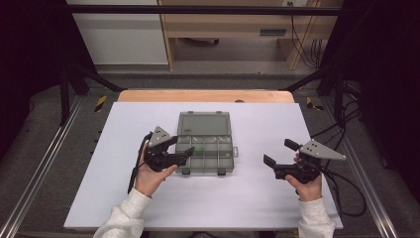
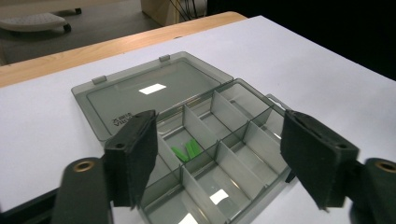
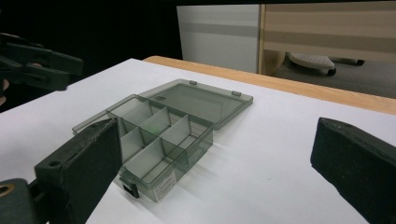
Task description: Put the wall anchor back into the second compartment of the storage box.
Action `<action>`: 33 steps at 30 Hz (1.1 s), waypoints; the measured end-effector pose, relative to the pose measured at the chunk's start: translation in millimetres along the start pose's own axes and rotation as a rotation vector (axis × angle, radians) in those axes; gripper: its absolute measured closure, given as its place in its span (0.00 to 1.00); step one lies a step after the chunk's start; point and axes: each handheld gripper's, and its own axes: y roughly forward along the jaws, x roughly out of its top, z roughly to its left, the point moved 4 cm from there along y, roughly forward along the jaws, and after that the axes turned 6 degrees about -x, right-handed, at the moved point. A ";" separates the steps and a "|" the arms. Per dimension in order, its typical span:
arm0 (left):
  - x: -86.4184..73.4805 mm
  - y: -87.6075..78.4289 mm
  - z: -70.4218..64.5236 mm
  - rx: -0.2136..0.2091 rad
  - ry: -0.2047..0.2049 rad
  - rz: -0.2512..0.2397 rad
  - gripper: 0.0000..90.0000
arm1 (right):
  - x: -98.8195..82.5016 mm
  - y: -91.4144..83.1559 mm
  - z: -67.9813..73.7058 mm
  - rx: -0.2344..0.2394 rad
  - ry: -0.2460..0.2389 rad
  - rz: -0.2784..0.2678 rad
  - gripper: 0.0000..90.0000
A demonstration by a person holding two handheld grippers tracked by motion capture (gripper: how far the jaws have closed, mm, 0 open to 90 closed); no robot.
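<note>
The person wears light grey-white sleeves with ribbed cuffs, the left sleeve [image 1: 121, 218] and the right sleeve [image 1: 314, 220] alike. Each hand carries a black tool. The left gripper [image 1: 171, 151] has a matte black body, a grey three-cornered plate [image 1: 159, 135] on top with small dark holes, and a black cable [image 1: 134, 168]. The right gripper [image 1: 280, 153] has the same black body, a grey plate [image 1: 322, 148] and a black cable [image 1: 346, 193] looping off. Its fingers [image 3: 84, 163] are thick, blocky black slabs with a dull, slightly rough face. Brass-coloured rivets [image 2: 84, 165] sit in the black arms behind the left fingers [image 2: 133, 156].
</note>
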 end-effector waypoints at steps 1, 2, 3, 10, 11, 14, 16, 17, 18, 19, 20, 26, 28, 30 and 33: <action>-0.7 -3.5 0.4 -0.005 0.004 -0.001 0.27 | 0.0 -0.1 -0.1 0.000 -0.001 -0.001 0.03; -1.3 -6.5 0.4 -0.018 -0.003 -0.003 0.24 | 0.0 -0.2 -0.1 0.001 -0.001 -0.001 0.03; -1.9 -9.7 0.7 -0.031 -0.010 -0.008 0.22 | 0.0 -0.1 -0.1 0.001 -0.001 0.000 0.03; -7.6 -31.6 5.0 -0.025 -0.012 -0.057 0.11 | -0.3 -0.5 0.3 0.003 -0.001 0.003 0.03; -9.6 -34.6 6.1 -0.020 -0.005 -0.059 0.10 | -0.1 -0.5 0.1 0.001 -0.001 0.000 0.03; -16.1 -43.0 10.3 -0.003 -0.006 -0.064 0.08 | 0.3 -1.4 -0.3 0.005 0.004 -0.004 0.03; -20.1 -47.7 13.4 0.009 -0.022 -0.072 0.07 | 0.0 -1.4 -0.6 0.004 0.005 -0.005 0.03; -22.2 -50.3 15.3 0.018 -0.023 -0.073 0.07 | -0.1 -1.4 -0.7 0.003 0.003 -0.004 0.03; -23.8 -52.7 16.6 0.021 -0.029 -0.082 0.07 | 0.0 -1.4 -0.6 0.003 0.002 -0.005 0.03; -25.7 -55.4 18.4 0.023 -0.028 -0.082 0.07 | 0.1 -1.6 -0.5 0.005 0.004 -0.006 0.03; -27.3 -57.5 19.7 0.027 -0.034 -0.088 0.07 | 0.2 -1.9 -0.6 0.005 0.005 -0.007 0.03; -36.0 -68.0 28.4 0.051 -0.048 -0.100 0.06 | -0.6 -2.5 -1.3 0.007 0.012 -0.007 0.03; -38.8 -70.8 30.8 0.063 -0.054 -0.101 0.06 | -0.9 -2.6 -1.3 0.009 0.012 -0.006 0.03; -40.8 -73.1 33.4 0.075 -0.055 -0.101 0.06 | -1.1 -2.5 -1.4 0.011 0.010 -0.007 0.03; -43.1 -74.7 36.4 0.087 -0.051 -0.096 0.06 | -2.5 -2.3 -1.8 0.012 0.008 0.001 0.03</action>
